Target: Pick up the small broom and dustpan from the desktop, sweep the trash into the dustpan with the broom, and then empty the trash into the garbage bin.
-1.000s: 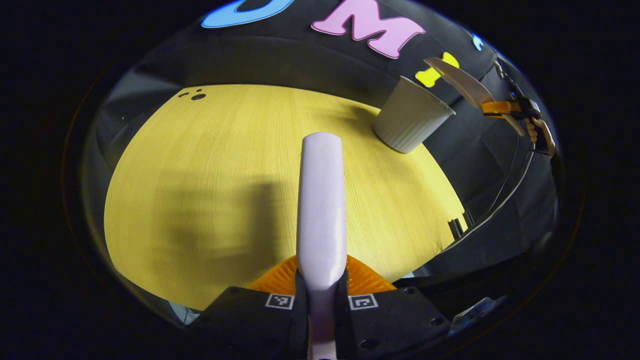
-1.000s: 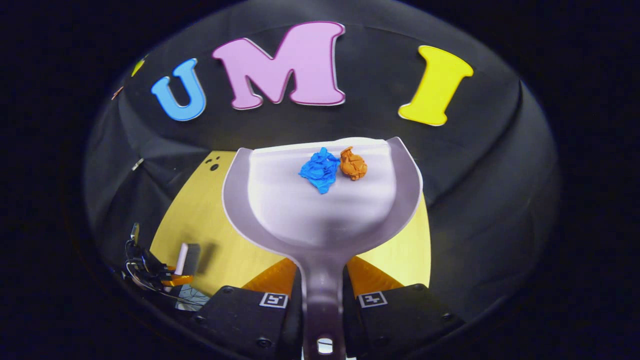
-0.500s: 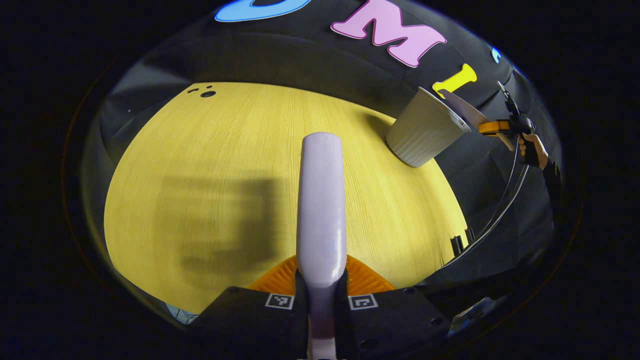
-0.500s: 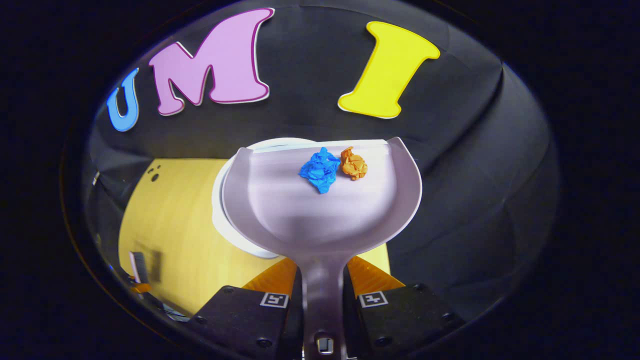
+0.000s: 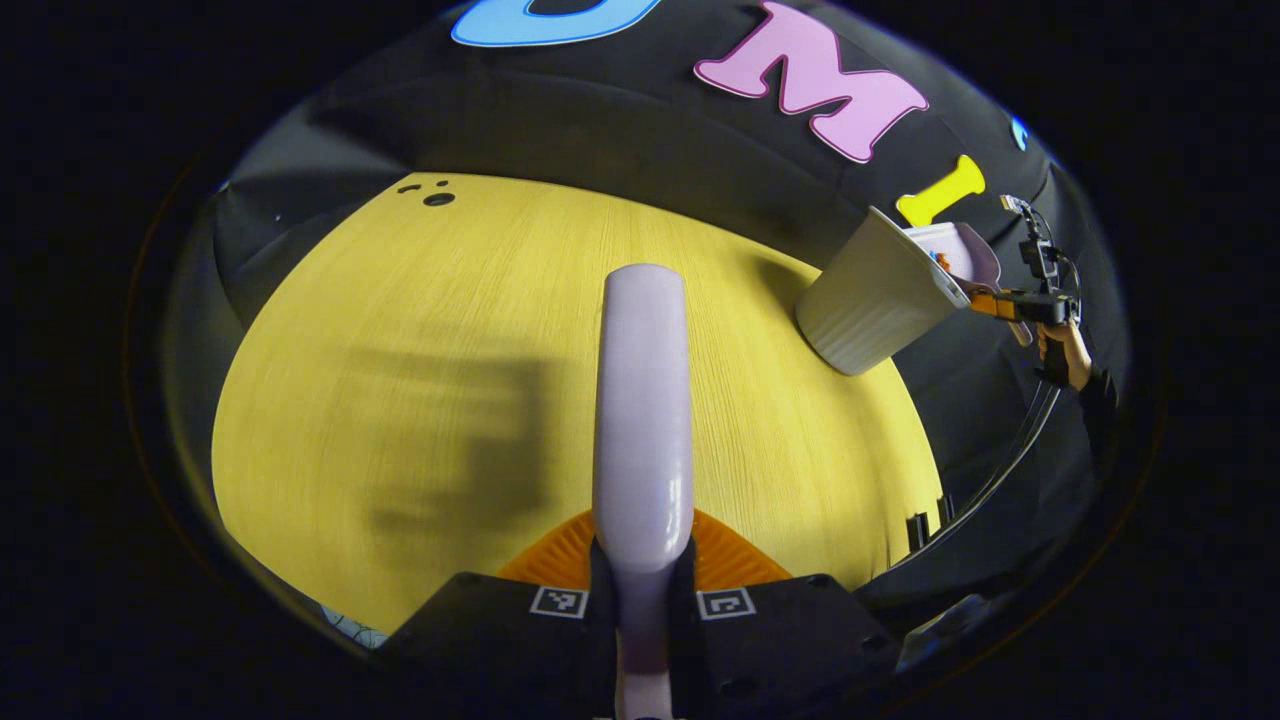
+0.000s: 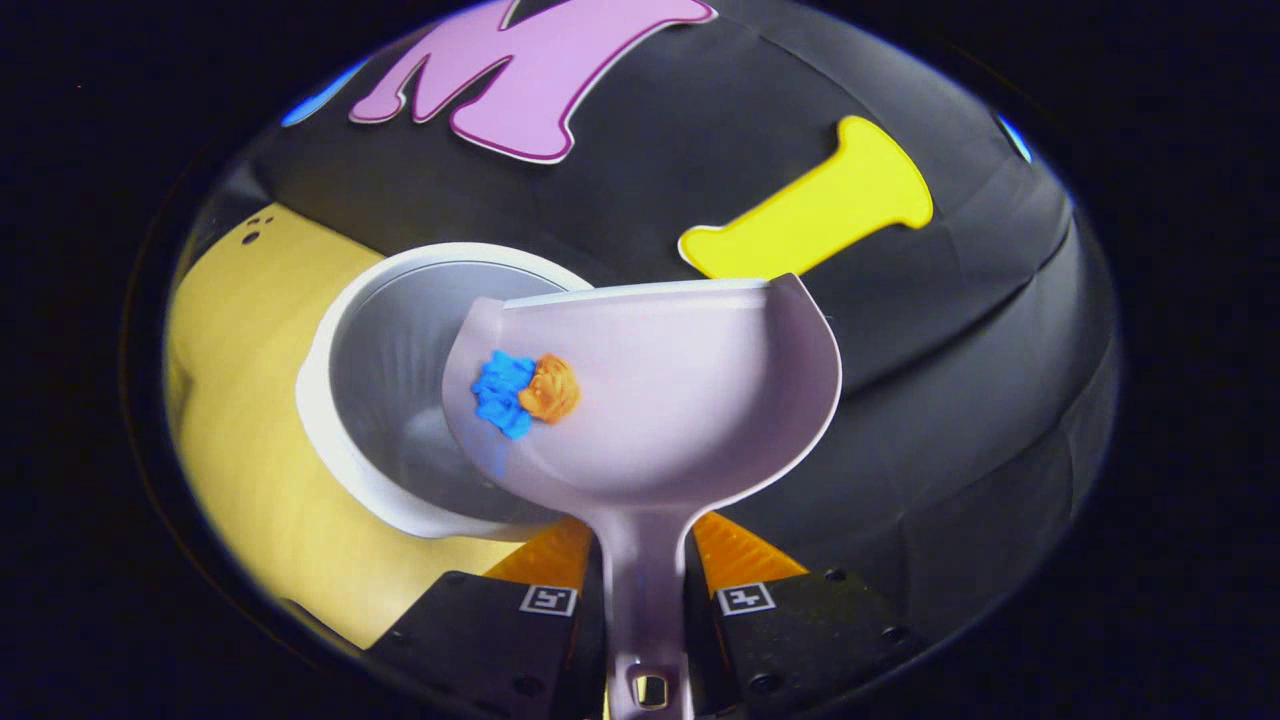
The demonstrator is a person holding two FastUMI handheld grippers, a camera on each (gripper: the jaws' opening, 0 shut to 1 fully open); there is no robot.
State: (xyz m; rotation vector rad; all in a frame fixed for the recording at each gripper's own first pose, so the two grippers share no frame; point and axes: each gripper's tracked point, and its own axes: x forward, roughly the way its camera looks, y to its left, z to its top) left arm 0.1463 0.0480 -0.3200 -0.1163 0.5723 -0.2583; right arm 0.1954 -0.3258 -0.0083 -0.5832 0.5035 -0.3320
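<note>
The right gripper [image 6: 645,590] clamps the dustpan [image 6: 680,400] handle, pan tilted over the white bin [image 6: 400,380] at the worktop's [image 5: 420,400] far right edge; blue scrap [image 6: 497,393] and orange scrap [image 6: 552,388] sit at its lower rim. The left gripper [image 5: 641,590] pinches the broom [image 5: 642,400] over open worktop.

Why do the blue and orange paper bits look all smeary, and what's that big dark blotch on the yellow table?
In the right gripper view the paper bits are motion-blurred inside the tilted dustpan. In the left gripper view the blotch is a soft, fuzzy shadow on the table, left of the broom handle.
</note>
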